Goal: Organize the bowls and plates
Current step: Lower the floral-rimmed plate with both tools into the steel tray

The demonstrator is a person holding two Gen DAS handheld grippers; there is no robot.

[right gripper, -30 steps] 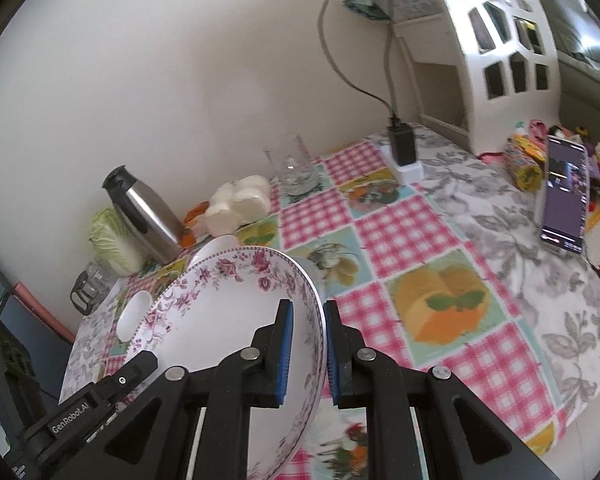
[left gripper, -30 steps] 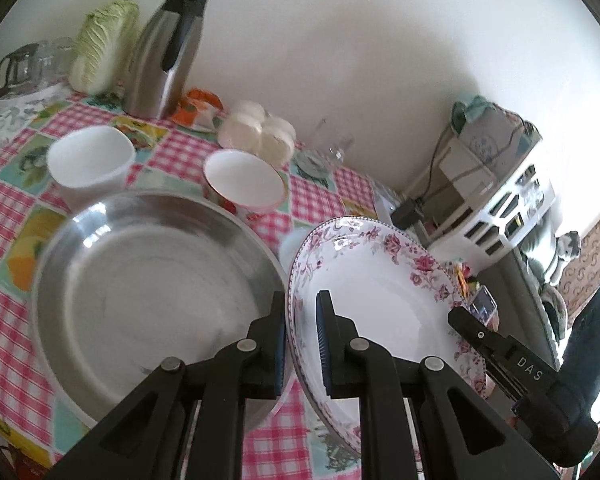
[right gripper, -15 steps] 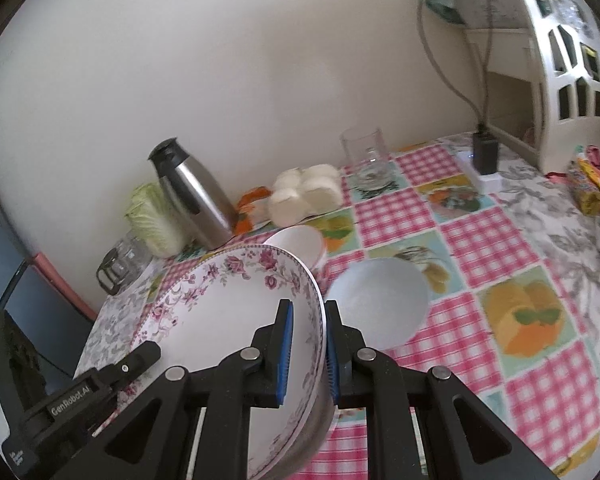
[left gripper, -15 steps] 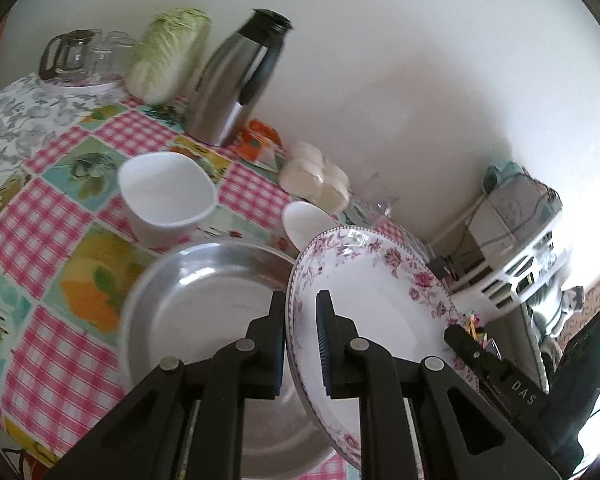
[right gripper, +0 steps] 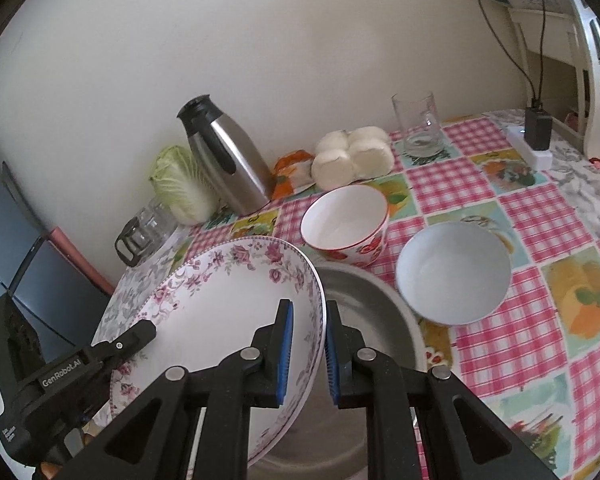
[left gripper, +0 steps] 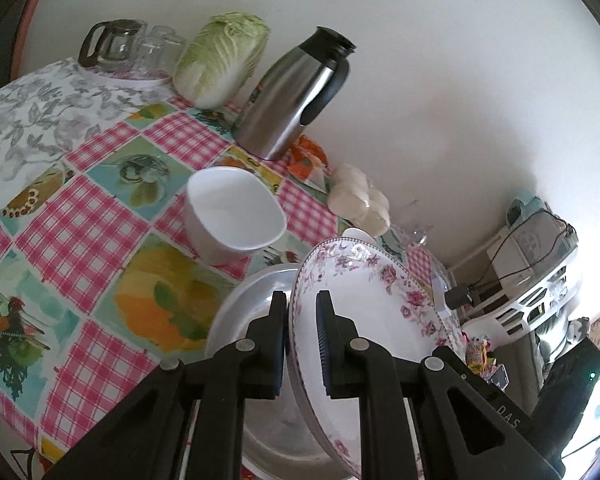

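Both grippers hold a pink-flowered white plate (left gripper: 364,320) by opposite rims, tilted in the air. My left gripper (left gripper: 302,336) is shut on its left rim; my right gripper (right gripper: 308,344) is shut on the right rim of the plate (right gripper: 219,300). Each view shows the other gripper across the plate. Under the plate lies a wide steel pan (right gripper: 364,312), partly hidden. A white bowl (left gripper: 231,212) stands beyond the pan on the left. A red-flowered bowl (right gripper: 344,220) and a pale blue bowl (right gripper: 452,272) stand behind and right of the pan.
Along the wall stand a steel thermos (right gripper: 227,164), a cabbage (right gripper: 179,184), a glass jug (left gripper: 111,46), white buns (right gripper: 352,158) and a drinking glass (right gripper: 418,124). A white rack (right gripper: 592,72) and a charger on a power strip (right gripper: 536,140) sit at the far right.
Both grippers carried the flowered plate leftward across the table, from beside the steel pan to above it. The white bowl, cabbage and jug have come further into the left wrist view.
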